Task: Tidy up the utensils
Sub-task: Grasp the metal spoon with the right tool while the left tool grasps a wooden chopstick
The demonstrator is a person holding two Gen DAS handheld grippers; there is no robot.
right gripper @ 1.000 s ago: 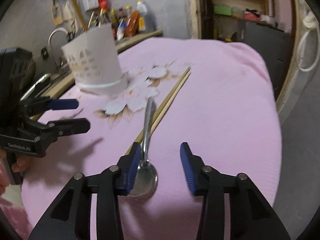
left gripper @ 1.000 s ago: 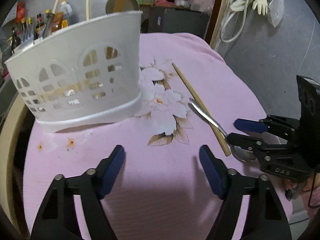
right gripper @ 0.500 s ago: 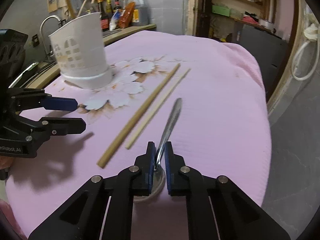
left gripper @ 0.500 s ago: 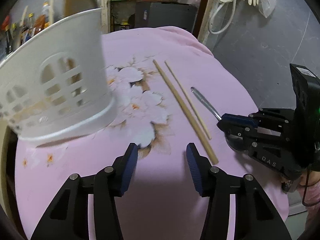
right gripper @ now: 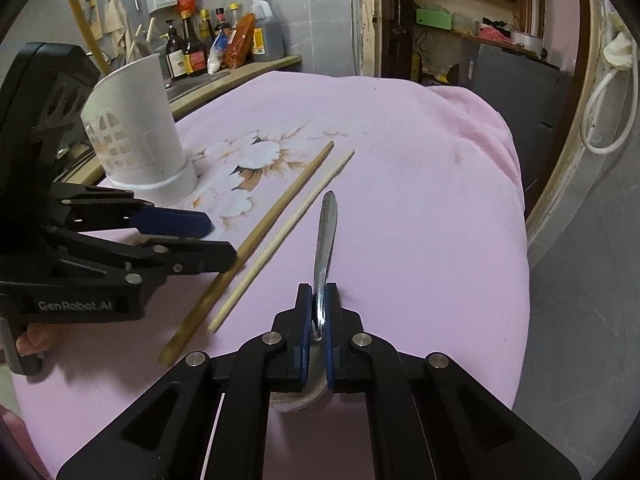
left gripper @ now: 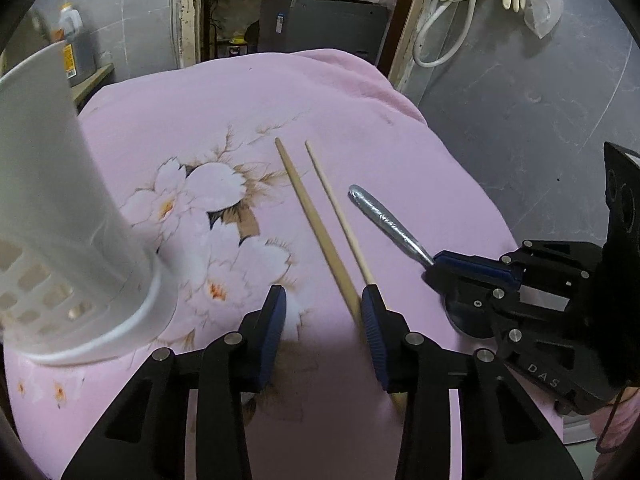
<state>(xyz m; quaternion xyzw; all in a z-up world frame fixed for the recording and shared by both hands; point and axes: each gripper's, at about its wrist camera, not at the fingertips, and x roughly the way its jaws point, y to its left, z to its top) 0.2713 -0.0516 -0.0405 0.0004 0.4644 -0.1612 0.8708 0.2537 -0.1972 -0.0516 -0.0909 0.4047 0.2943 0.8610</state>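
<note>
- Spoon (right gripper: 329,224): our right hand-held gripper (right gripper: 319,322) pinches its neck, ready for lifting.
- Chopsticks (left gripper: 320,224): our left hand-held gripper (left gripper: 323,320), half-spread, has been narrowing around them, pads not yet pressing.
- Holder (right gripper: 138,128): upright on the desk.

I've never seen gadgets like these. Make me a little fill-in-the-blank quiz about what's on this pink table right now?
1. The right gripper is shut on the handle of a metal ____.
2. Two wooden chopsticks lie side by side on the pink ____-patterned tablecloth.
3. The left gripper, jaws apart and just closing, has the near end of one ____ between its pads.
4. The white plastic utensil holder with cut-out windows stands ____ on the cloth.

Missing words: spoon; flower; chopstick; upright
</note>
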